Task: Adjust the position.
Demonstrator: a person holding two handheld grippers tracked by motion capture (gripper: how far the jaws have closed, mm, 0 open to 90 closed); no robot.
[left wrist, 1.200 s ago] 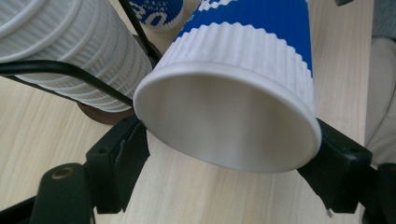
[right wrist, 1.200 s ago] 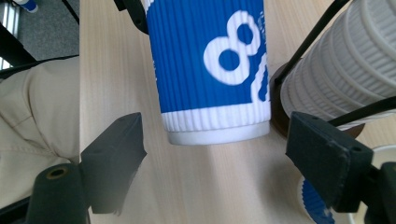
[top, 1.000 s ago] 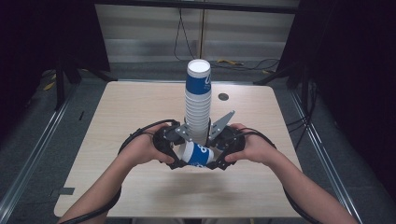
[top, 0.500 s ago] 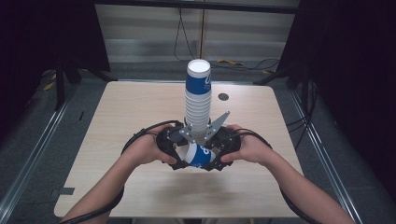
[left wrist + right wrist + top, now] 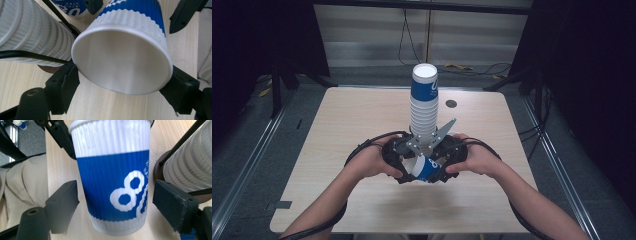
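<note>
Hardly anything has shifted over the last second. The blue-and-white ripple paper cup [image 5: 426,167] still lies tipped on its side just in front of the foot of the tall stack of cups [image 5: 424,107], carried between the two grippers clear of the tabletop [image 5: 352,115]. Both hands sit where they sat, close together on either side of the stack's base. I read that as a pause in mid-handling: the single cup is off the stack but not yet set down anywhere.

The left gripper [image 5: 399,155] has the cup by its mouth. In the left gripper view the open rim [image 5: 122,57] faces the camera, and the two jaws, about half open, press on opposite sides of it. The right gripper [image 5: 444,160] straddles the cup's base end. In the right gripper view the printed wall [image 5: 112,182] stands between the jaws with a sliver of gap at the right-hand jaw, so that gripper seems to be loosely around the cup, not clamped on it.

From above, the hands cover these contacts. The gripper views also show a brown round base [image 5: 157,172] under the stack [image 5: 190,167], which the high view hides behind the hands.
</note>
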